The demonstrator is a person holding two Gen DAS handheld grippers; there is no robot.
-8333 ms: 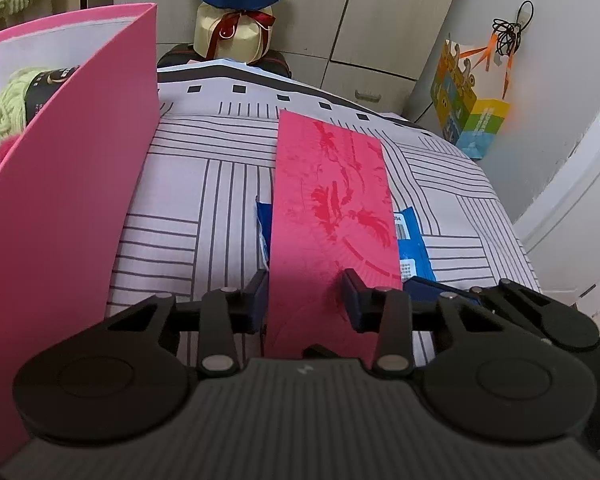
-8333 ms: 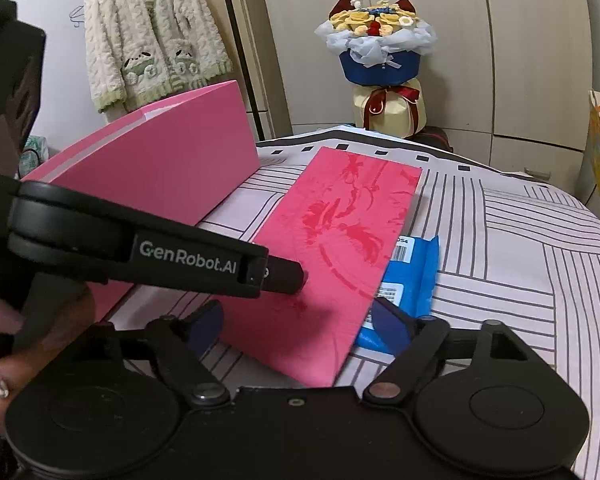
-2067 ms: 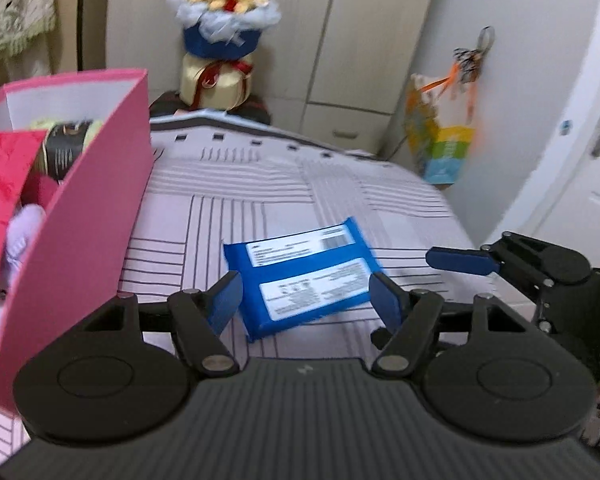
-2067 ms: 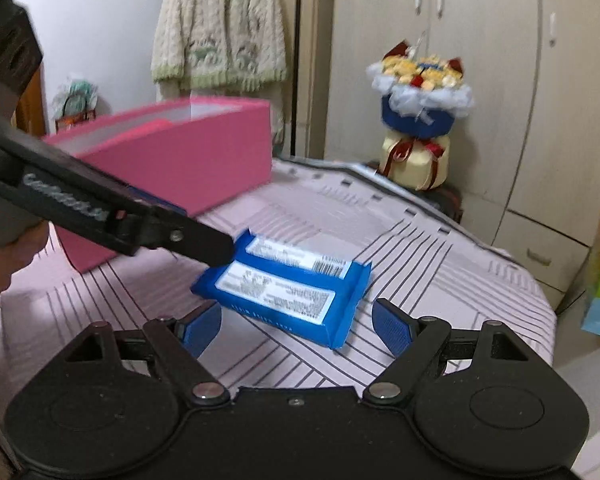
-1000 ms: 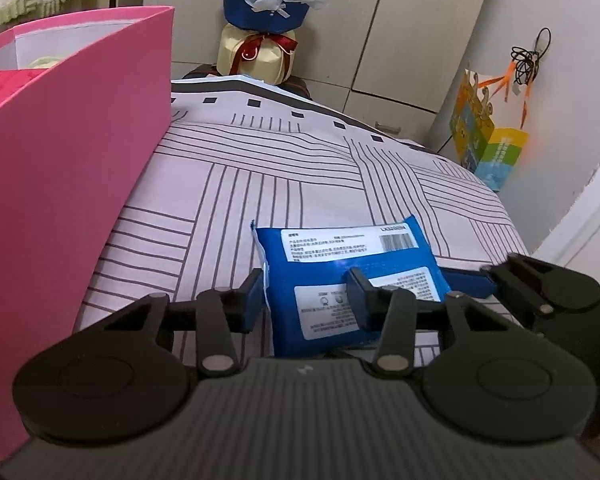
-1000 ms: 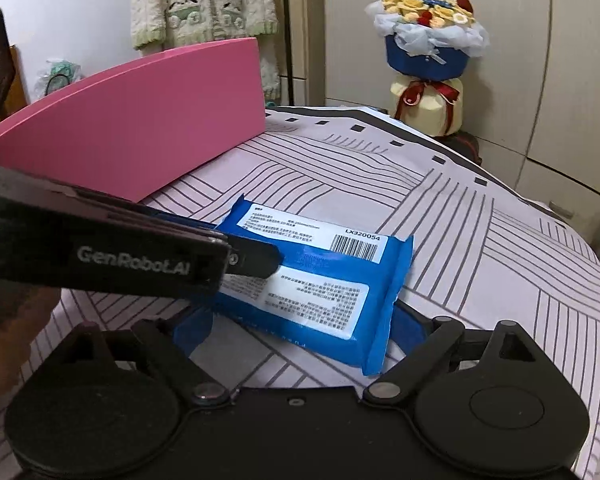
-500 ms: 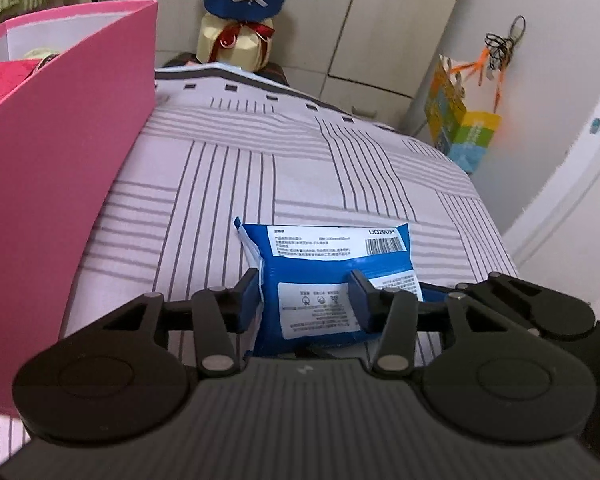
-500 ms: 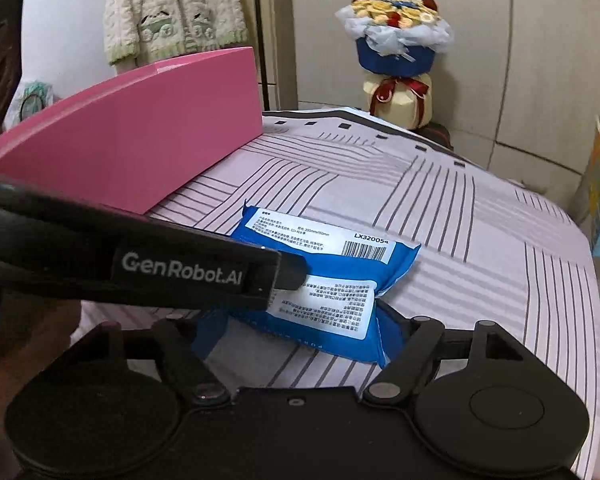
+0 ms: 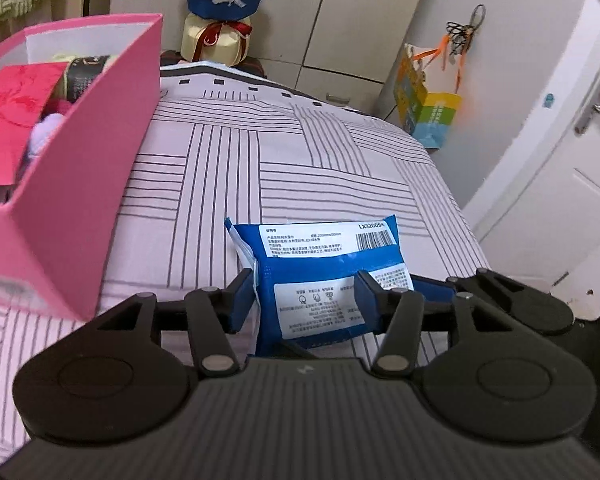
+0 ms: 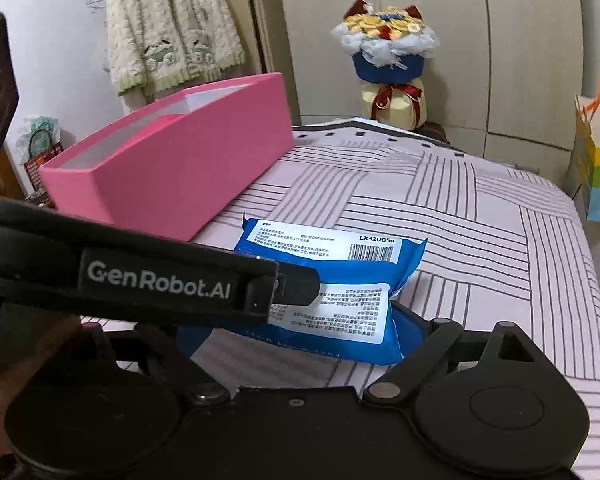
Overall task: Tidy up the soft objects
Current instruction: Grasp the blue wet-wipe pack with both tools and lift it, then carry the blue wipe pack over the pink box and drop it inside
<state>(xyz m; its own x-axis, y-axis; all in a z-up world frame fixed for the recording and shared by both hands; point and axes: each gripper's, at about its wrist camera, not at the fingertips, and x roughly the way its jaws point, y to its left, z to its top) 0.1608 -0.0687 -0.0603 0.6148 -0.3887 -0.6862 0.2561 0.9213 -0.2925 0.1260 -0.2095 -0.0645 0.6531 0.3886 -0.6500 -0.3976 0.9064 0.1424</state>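
Bedroom setting; striped bedsheet (image 9: 228, 168) covers the bed that carries everything

Left gripper (image 9: 306, 294): fingers (image 9: 242, 300) closed on the near end of the blue wipes pack (image 9: 320, 272), one blue pad on each side, pack squeezed between them. Pack tilted up from the sheet at the gripped end; far end with barcode label points away from the camera

Right gripper (image 10: 300, 340): fingers (image 10: 410, 330) straddle the same pack from the other side. Right pad sits against the pack's lower corner; left pad hidden behind the left gripper's arm, which crosses the right wrist view. Cannot tell whether the right fingers actually clamp the pack

Pack position: on the bed, near its front edge, to the right of the pink box (image 9: 92, 184) and apart from it

Pink box: open top, white inside, standing on the sheet at left. Contents visible from the left wrist view: red patterned envelope (image 9: 8, 120) leaning over the near part, a yarn ball with a dark band (image 9: 84, 72) at the far end, something lilac and soft (image 9: 46, 132) between

Beyond the bed: flower bouquet (image 10: 388, 68) against the wardrobe doors (image 10: 440, 20), knitted cardigan (image 10: 168, 32) hanging at left, colourful paper bag (image 9: 424, 108) by the white door (image 9: 560, 160)
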